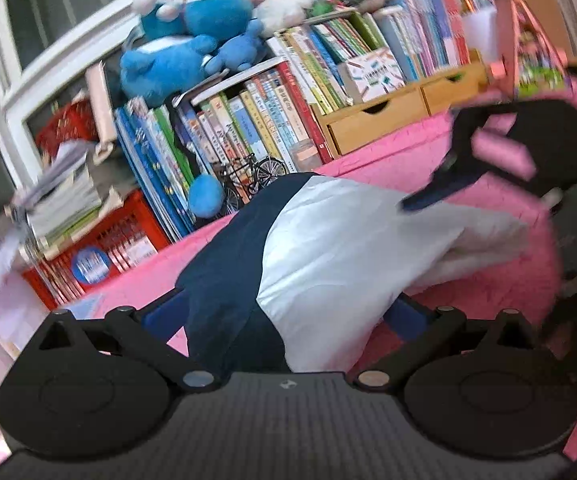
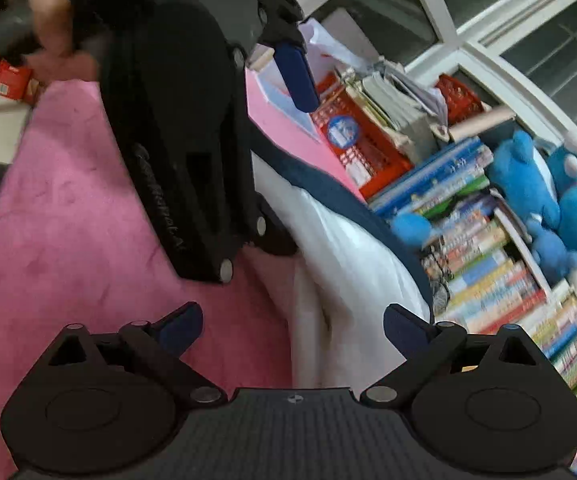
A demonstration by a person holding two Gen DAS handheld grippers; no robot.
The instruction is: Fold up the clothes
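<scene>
the left tongs sit lowest in their own view, with the navy and white garment bunched between the blue pads. the cloth fills the gap, so they look clenched on it, though the fabric hides the contact itself. the garment runs away from them across the pink surface as a raised ridge, navy panel on one side, white on the other.

the right tongs stand wide and released in their own view, with nothing gripped; pink surface and the white edge of the garment lie under the gap. in the left view they appear blurred beyond the far end of the cloth. a hand shows at the top left of the right view.

judging by this, the fold is under way with only one end held. to do it well, the free tongs should take the loose white edge near its corner, pinching one layer cleanly, then both ends should travel together so the fold line stays straight, and the ridge be laid flat before release.

farther back stand books, an orange crate and blue plush toys.
</scene>
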